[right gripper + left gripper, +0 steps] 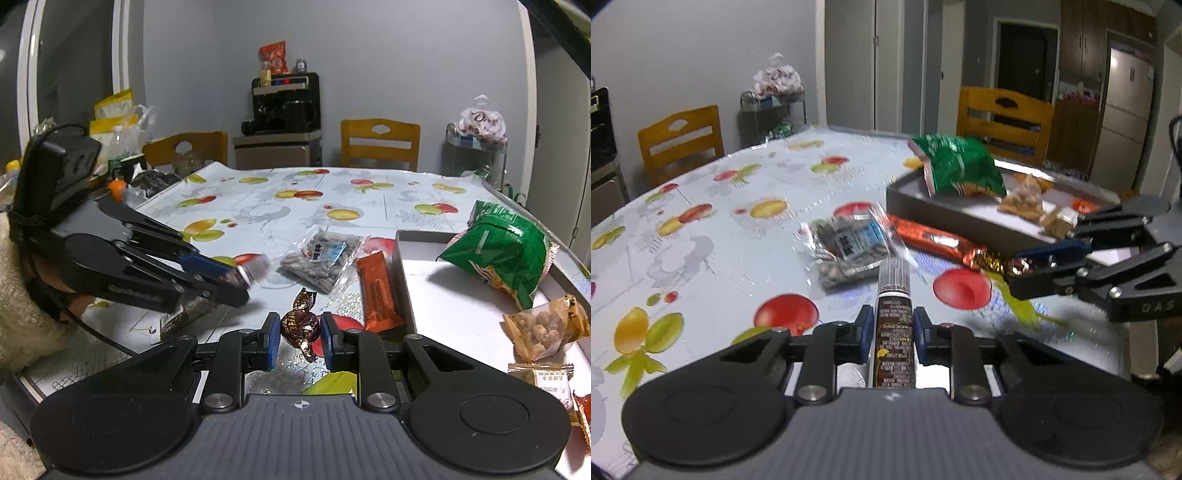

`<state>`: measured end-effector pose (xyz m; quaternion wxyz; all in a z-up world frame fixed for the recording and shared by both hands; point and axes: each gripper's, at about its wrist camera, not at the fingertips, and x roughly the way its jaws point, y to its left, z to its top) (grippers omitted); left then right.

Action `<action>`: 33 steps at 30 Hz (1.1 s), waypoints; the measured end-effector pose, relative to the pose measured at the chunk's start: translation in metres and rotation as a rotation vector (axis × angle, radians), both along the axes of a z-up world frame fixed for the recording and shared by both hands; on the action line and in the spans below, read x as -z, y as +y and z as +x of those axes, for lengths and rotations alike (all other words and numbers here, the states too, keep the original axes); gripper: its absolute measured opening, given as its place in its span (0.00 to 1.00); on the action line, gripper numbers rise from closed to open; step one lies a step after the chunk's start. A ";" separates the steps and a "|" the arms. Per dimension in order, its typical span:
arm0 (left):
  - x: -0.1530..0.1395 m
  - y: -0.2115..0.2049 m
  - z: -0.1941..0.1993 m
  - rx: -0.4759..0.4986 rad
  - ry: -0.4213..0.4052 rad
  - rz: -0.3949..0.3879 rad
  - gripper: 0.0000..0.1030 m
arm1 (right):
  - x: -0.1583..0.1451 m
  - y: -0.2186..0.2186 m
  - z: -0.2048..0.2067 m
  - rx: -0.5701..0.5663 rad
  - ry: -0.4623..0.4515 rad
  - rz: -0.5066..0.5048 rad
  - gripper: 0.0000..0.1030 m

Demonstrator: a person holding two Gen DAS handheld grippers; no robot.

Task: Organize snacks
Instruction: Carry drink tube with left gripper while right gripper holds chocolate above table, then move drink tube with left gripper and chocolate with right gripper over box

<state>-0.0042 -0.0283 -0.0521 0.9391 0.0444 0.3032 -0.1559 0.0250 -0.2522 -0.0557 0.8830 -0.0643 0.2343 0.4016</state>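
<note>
While both grippers are loaded, the left gripper [889,330] is clamped on a slim brown snack stick [894,325], its pads at mid-length and the silver crimped end poking forward over the table [701,229] near its front edge. That stick looks light and fairly stiff along its length, though the foil is probably slick, so the mid-body hold seems sound.

Just ahead lies a clear bag of seeds [320,259], soft and shifting inside; I would judge it best taken by a sealed edge or across its flat body. Beside it, against the near wall of the grey tray [400,258], lies an orange wrapped bar [377,291], flat and stiff, easiest pinched across its width.

Further right, the right gripper [298,334] pinches a brown foil candy [300,325] by its round middle, lifted over the table close to the tray's near corner. It is tiny and light, with twisted ends that would crumple.

Inside the tray, a puffy green chip bag [498,254] leans over the far wall, with a nut packet [543,328] and small wrapped sweets [546,380] at the right side. The tray wall and the bar stand between the candy and the tray floor.
</note>
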 end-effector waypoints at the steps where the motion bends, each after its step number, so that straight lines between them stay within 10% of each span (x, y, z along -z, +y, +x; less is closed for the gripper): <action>1: -0.003 0.001 -0.002 -0.005 -0.010 -0.006 0.19 | 0.000 0.000 0.000 0.001 -0.001 0.002 0.24; 33: -0.081 -0.022 -0.033 0.011 -0.193 -0.029 0.19 | -0.035 -0.039 0.002 0.035 -0.122 0.101 0.24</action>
